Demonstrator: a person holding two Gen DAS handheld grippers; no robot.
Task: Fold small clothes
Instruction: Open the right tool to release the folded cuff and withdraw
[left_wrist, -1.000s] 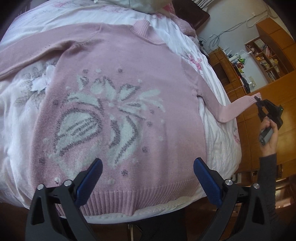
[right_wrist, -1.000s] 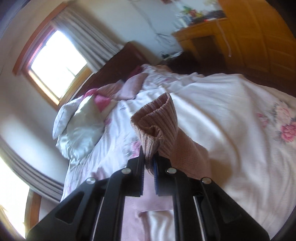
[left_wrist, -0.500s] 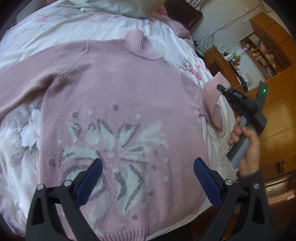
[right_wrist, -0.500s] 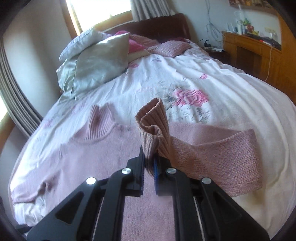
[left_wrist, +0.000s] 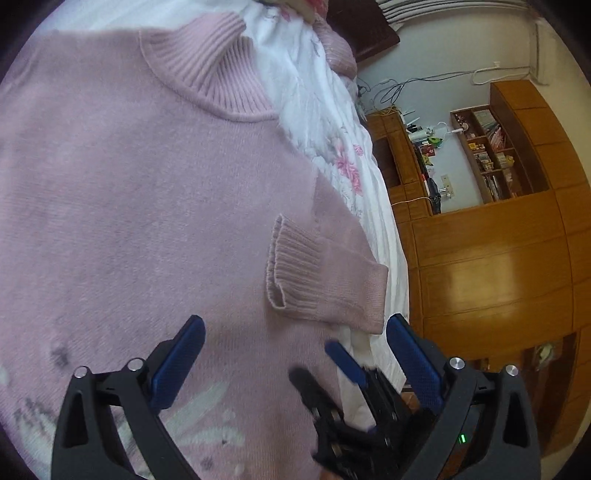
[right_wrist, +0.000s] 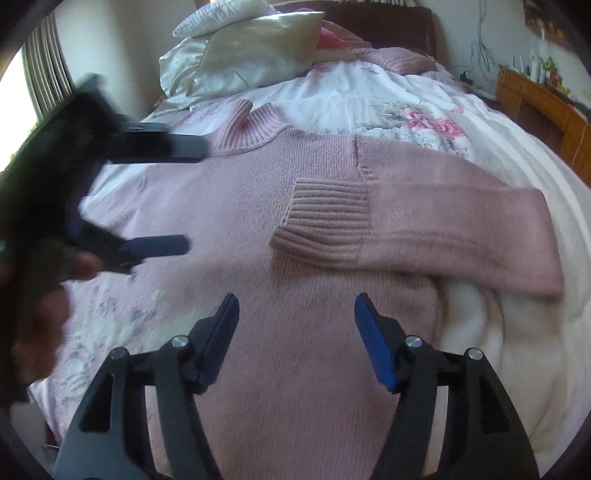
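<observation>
A pink knit sweater (left_wrist: 147, 192) with a white flower pattern lies flat, front up, on the bed. Its one sleeve (right_wrist: 461, 229) is folded across the chest, and the ribbed cuff (right_wrist: 325, 229) rests loose near the middle. My right gripper (right_wrist: 295, 301) hovers open just short of that cuff, holding nothing. My left gripper (left_wrist: 295, 323) is open too, low over the chest with the cuff (left_wrist: 291, 273) just ahead. In the right wrist view the left gripper (right_wrist: 194, 195) is a blur at the left. The other sleeve is out of view.
The sweater lies on a white flowered quilt (right_wrist: 424, 122). Pillows (right_wrist: 255, 48) are piled at the headboard. Wooden cabinets (left_wrist: 498, 266) and a shelf (left_wrist: 487, 155) stand beyond the bed's right edge. A hand (right_wrist: 40, 321) holds the left gripper.
My right gripper carried the cuff in over the chest, let it go and opened. My left gripper moved up the sweater towards the collar and close to the right one.
</observation>
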